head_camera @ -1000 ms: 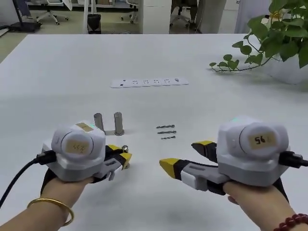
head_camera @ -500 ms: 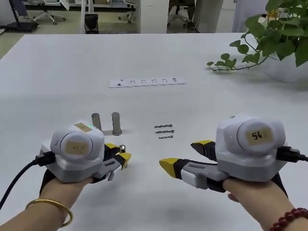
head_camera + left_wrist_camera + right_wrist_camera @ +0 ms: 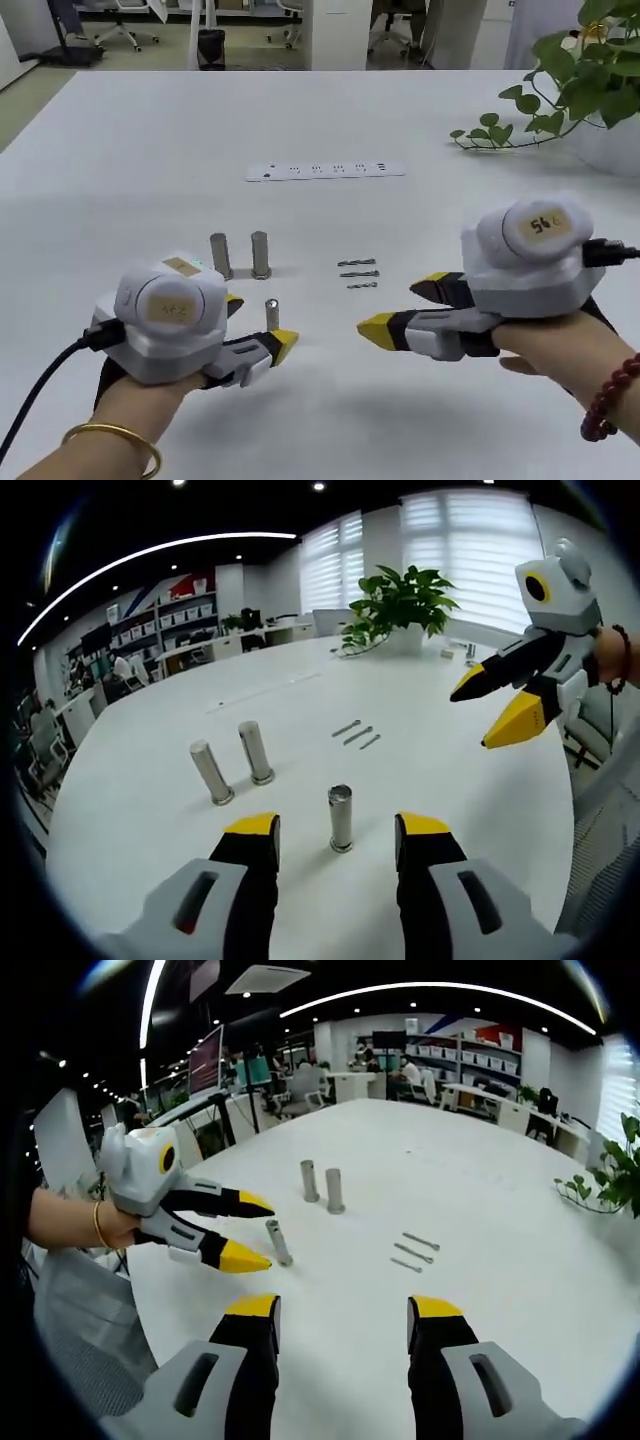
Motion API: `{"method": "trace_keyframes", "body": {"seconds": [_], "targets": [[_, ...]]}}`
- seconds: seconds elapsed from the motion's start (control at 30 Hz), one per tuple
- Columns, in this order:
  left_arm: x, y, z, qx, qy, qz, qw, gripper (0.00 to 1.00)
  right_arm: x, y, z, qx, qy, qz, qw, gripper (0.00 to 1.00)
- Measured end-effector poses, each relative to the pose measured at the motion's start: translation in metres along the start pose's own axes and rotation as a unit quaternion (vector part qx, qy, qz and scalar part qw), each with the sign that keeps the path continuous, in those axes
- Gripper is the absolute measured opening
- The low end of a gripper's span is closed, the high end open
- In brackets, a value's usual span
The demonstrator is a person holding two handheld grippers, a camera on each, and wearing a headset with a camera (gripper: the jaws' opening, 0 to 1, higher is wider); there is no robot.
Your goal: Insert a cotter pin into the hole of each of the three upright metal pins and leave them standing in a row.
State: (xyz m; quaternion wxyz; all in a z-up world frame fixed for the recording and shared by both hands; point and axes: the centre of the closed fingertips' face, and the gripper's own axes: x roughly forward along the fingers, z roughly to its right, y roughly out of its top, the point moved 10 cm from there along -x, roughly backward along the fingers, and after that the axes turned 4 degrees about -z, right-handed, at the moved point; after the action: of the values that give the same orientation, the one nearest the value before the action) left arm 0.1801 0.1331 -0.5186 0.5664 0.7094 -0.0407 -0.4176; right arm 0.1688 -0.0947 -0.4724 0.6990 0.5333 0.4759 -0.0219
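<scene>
Left gripper (image 3: 337, 830) released, jaws flanking metal pin (image 3: 271, 312); right gripper (image 3: 403, 307) (number label, blurred) spread, empty

The place is an open-plan office. A long white bench (image 3: 400, 120) with a built-in power strip (image 3: 325, 170) stands among wheeled office chairs (image 3: 120, 30). Rows of desks (image 3: 350, 1082) and shelves (image 3: 150, 630) lie beyond, under strip ceiling lights (image 3: 430, 990). Blinds (image 3: 470, 540) cover the windows behind a potted plant (image 3: 405, 600).
</scene>
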Motion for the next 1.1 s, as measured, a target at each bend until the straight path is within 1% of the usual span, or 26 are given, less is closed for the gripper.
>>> {"method": "trace_keyframes", "body": {"seconds": [0.03, 0.07, 0.1, 0.13, 0.17, 0.3, 0.33, 0.4, 0.47, 0.57, 0.63, 0.67, 0.7, 0.73, 0.77, 0.87, 0.9, 0.93, 1.0, 1.03, 1.07, 1.1], "targets": [[-0.003, 0.0, 0.0, -0.011, 0.005, 0.001, 0.9999, 0.49, 0.001, 0.002, 0.003, -0.01, 0.002, -0.011, 0.9999, 0.47], [-0.004, 0.0, 0.0, -0.023, 0.007, 0.005, 0.9997, 0.5, 0.003, 0.003, 0.005, -0.016, 0.003, -0.015, 0.9998, 0.47], [-0.007, 0.0, 0.002, -0.042, 0.001, 0.005, 0.9991, 0.52, 0.004, 0.005, 0.007, -0.024, 0.007, -0.028, 0.9993, 0.46], [-0.008, 0.0, 0.003, -0.056, -0.006, 0.006, 0.9984, 0.53, 0.005, 0.007, 0.008, -0.028, 0.008, -0.031, 0.9991, 0.45], [-0.01, 0.001, 0.003, -0.062, -0.008, 0.012, 0.998, 0.55, 0.007, 0.008, 0.01, -0.032, 0.011, -0.038, 0.9987, 0.44], [-0.018, 0.004, 0.005, -0.058, 0.003, 0.01, 0.9983, 0.62, 0.013, 0.014, 0.015, -0.046, 0.028, -0.056, 0.997, 0.41], [-0.021, 0.004, 0.004, -0.058, 0.014, 0.011, 0.9982, 0.63, 0.014, 0.017, 0.018, -0.051, 0.029, -0.059, 0.9965, 0.4], [-0.026, 0.003, 0.003, -0.063, 0.026, 0.01, 0.9976, 0.67, 0.018, 0.02, 0.024, -0.061, 0.033, -0.068, 0.9953, 0.38], [-0.03, 0.002, 0.004, -0.061, 0.03, 0.008, 0.9976, 0.7, 0.023, 0.023, 0.029, -0.071, 0.034, -0.08, 0.9937, 0.37], [-0.035, -0.001, 0.005, -0.052, 0.038, -0.003, 0.9979, 0.73, 0.028, 0.026, 0.035, -0.092, 0.037, -0.097, 0.9904, 0.35], [-0.038, -0.002, 0.004, -0.055, 0.041, -0.006, 0.9976, 0.74, 0.033, 0.028, 0.04, -0.099, 0.042, -0.102, 0.989, 0.33], [-0.039, -0.002, 0.004, -0.058, 0.039, -0.007, 0.9976, 0.76, 0.039, 0.031, 0.046, -0.098, 0.046, -0.11, 0.9881, 0.32], [-0.04, -0.003, 0.005, -0.061, 0.037, -0.008, 0.9974, 0.78, 0.041, 0.032, 0.049, -0.097, 0.05, -0.115, 0.9874, 0.31], [-0.042, -0.003, 0.006, -0.06, 0.039, -0.004, 0.9974, 0.8, 0.043, 0.032, 0.05, -0.101, 0.054, -0.118, 0.9864, 0.31], [-0.043, -0.003, 0.006, -0.059, 0.04, -0.003, 0.9975, 0.81, 0.046, 0.033, 0.052, -0.108, 0.06, -0.124, 0.9845, 0.3], [-0.045, -0.003, 0.007, -0.061, 0.039, -0.003, 0.9974, 0.86, 0.052, 0.034, 0.057, -0.136, 0.063, -0.148, 0.9776, 0.29], [-0.045, -0.003, 0.006, -0.063, 0.038, -0.003, 0.9973, 0.87, 0.055, 0.034, 0.059, -0.156, 0.069, -0.157, 0.9727, 0.28], [-0.046, -0.003, 0.006, -0.065, 0.04, -0.003, 0.9971, 0.88, 0.057, 0.034, 0.059, -0.167, 0.071, -0.161, 0.9702, 0.27], [-0.049, -0.003, 0.005, -0.065, 0.045, -0.001, 0.9969, 0.9, 0.062, 0.034, 0.061, -0.182, 0.075, -0.168, 0.9659, 0.25], [-0.05, -0.003, 0.005, -0.066, 0.045, 0.0, 0.9968, 0.93, 0.064, 0.034, 0.062, -0.182, 0.075, -0.171, 0.9653, 0.25], [-0.05, -0.004, 0.005, -0.067, 0.046, 0.0, 0.9967, 0.94, 0.067, 0.034, 0.063, -0.188, 0.08, -0.178, 0.9626, 0.25], [-0.051, -0.004, 0.004, -0.066, 0.045, 0.0, 0.9968, 0.95, 0.069, 0.034, 0.064, -0.19, 0.081, -0.18, 0.9618, 0.25]]}}
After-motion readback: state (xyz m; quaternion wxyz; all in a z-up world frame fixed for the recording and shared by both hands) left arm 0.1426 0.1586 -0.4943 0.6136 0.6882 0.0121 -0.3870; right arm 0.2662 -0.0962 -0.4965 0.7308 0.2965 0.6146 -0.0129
